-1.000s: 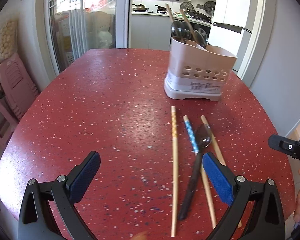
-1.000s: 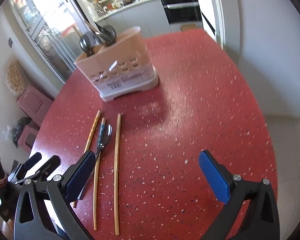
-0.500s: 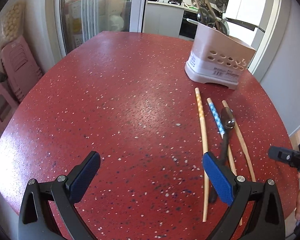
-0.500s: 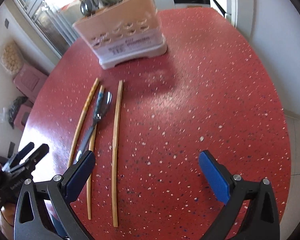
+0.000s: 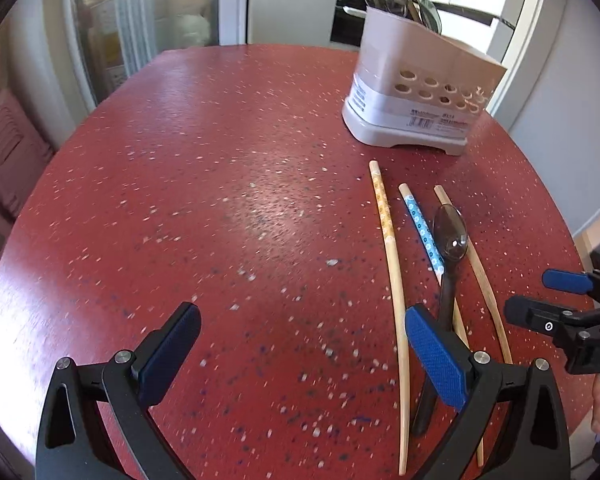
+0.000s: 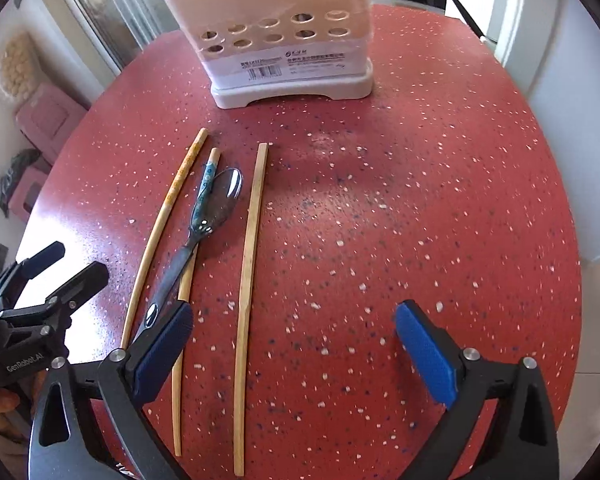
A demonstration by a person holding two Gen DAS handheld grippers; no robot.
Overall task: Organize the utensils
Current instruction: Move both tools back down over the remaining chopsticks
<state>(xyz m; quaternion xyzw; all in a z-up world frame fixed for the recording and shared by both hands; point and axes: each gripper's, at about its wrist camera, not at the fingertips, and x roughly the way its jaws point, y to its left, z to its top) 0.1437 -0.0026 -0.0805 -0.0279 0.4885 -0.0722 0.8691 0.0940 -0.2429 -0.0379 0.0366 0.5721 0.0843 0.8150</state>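
Three wooden chopsticks and a dark spoon (image 5: 450, 236) (image 6: 220, 200) lie side by side on the red speckled table (image 5: 220, 200) (image 6: 420, 200). The spoon rests across the blue-patterned chopstick (image 5: 420, 228) (image 6: 208, 172). The orange-patterned chopstick (image 5: 388, 232) (image 6: 172, 200) is leftmost, the plain chopstick (image 5: 480, 268) (image 6: 250, 248) rightmost. Beyond them stands a pink perforated utensil holder (image 5: 416, 92) (image 6: 284, 40) with spoons and chopsticks inside. My left gripper (image 5: 300, 348) is open above bare table, left of the utensils. My right gripper (image 6: 292, 344) is open over the plain chopstick's near end.
The table's curved edge runs close on the right (image 5: 560, 208) (image 6: 572, 240) and left. Pink plastic stools (image 5: 8, 148) (image 6: 48, 120) stand on the floor to the left. A kitchen counter and glass door lie behind the table.
Both grippers have moved forward and lower toward the utensils, which now look larger. The right gripper has shifted so the plain chopstick lies between its fingers. Both stay open.
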